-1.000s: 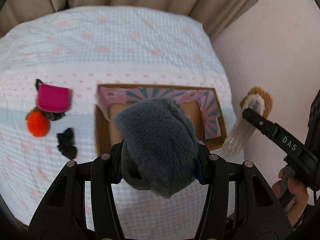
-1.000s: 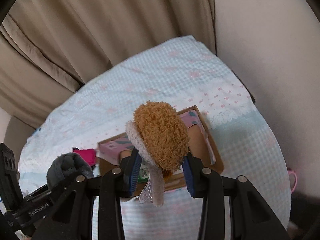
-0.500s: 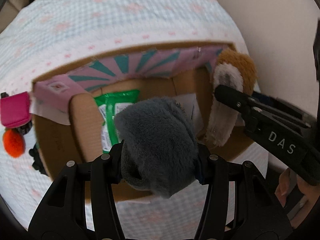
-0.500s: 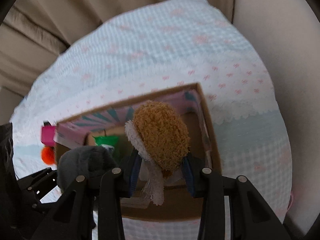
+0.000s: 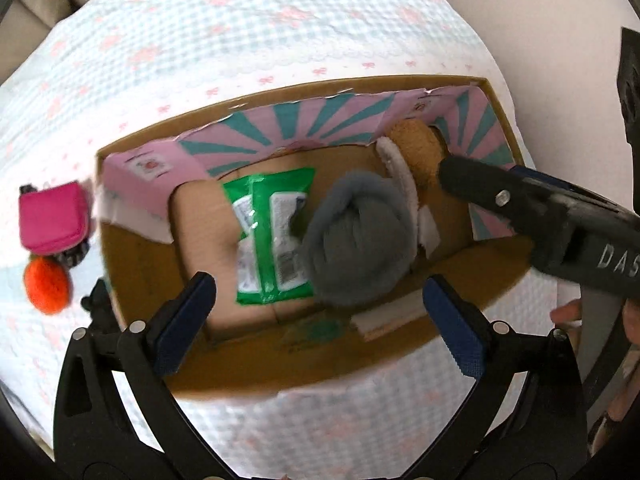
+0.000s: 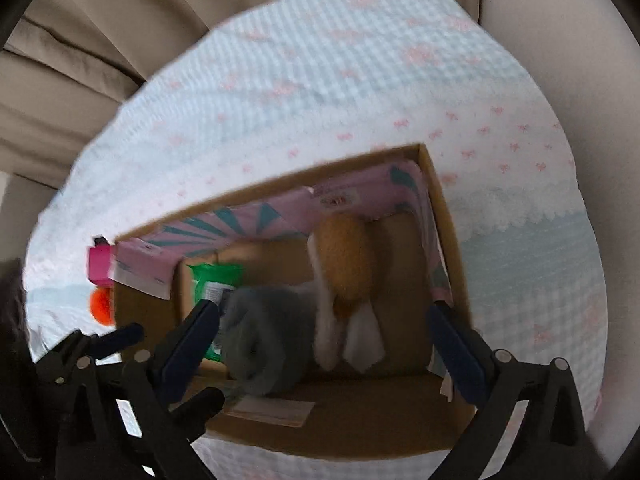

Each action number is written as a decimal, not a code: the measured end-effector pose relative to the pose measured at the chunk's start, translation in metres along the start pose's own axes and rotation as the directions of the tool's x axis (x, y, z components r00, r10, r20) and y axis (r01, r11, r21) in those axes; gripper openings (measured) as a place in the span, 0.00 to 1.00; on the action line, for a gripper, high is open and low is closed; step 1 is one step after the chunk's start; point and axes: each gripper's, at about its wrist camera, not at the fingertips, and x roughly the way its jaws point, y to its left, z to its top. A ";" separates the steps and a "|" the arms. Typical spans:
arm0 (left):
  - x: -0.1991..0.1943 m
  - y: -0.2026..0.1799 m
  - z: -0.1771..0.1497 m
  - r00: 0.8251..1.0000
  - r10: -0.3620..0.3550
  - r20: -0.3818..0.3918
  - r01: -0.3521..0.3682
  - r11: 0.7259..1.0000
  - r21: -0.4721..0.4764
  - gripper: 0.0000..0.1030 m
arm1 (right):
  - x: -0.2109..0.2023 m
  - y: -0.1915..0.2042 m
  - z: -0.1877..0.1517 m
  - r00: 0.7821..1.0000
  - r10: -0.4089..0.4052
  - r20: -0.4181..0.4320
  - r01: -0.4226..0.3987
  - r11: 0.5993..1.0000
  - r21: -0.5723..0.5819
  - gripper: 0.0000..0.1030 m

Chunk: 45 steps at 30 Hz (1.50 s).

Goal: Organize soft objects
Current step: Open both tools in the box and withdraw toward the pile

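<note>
A grey plush [image 5: 356,240] sits inside the cardboard box [image 5: 304,92], partly over a green packet [image 5: 272,236]. My left gripper [image 5: 320,320] hangs above it, jaws opening wide, and the blue pads touch nothing. A brown and white plush [image 6: 348,260] lies in the box beside the grey plush [image 6: 264,344]. My right gripper [image 6: 324,344] is over them with its jaws opening too, and its pads are clear of both toys. One right finger [image 5: 500,200] reaches over the box's right end in the left wrist view.
The box has a pink and teal lining [image 5: 304,128] and rests on a checked bedcover [image 5: 280,20]. Left of the box lie a pink pouch [image 5: 52,220], an orange ball [image 5: 46,284] and a small black item [image 5: 96,300]. Curtains [image 6: 100,40] and a wall stand behind.
Both grippers came down over the box and let go. The grey plush and the brown plush left the pads and are now in the box.
</note>
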 end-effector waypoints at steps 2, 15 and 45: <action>-0.005 0.003 -0.005 1.000 -0.001 0.004 0.001 1.000 -0.012 1.00 | -0.005 0.003 -0.003 1.000 0.007 0.024 -0.006 1.000 -0.004 1.00; -0.063 -0.003 -0.025 0.997 0.003 0.072 -0.001 1.000 -0.021 1.00 | -0.053 0.018 -0.020 0.995 -0.005 0.096 0.009 0.999 -0.040 1.00; -0.311 0.076 -0.165 0.865 0.120 0.487 -0.052 0.987 -0.150 1.00 | -0.252 0.156 -0.112 0.917 0.012 0.398 0.052 0.987 -0.149 1.00</action>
